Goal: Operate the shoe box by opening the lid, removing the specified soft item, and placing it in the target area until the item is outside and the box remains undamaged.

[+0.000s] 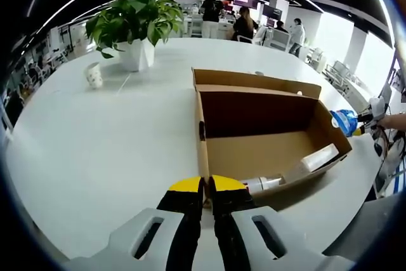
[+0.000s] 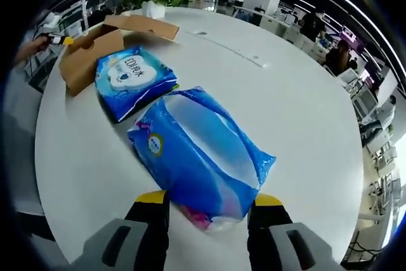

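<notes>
While the left claw [image 1: 207, 188], pressed together, is pinching the near wall of the open shoe box [image 1: 266, 150] at lower centre, the right claw [image 2: 206, 204] is spreading around a blue soft pack [image 2: 196, 153] lying on the white bench [image 2: 298, 93]; a second blue pack [image 2: 133, 80], upper left, is showing illegible white lettering.

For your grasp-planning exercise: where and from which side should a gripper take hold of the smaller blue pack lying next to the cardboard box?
Probably the smaller blue pack's near short edge, approached low from the open table side. It lies flat, soft and pillowy, so its thin end fits between jaws; the cardboard box blocks the far end.
</notes>
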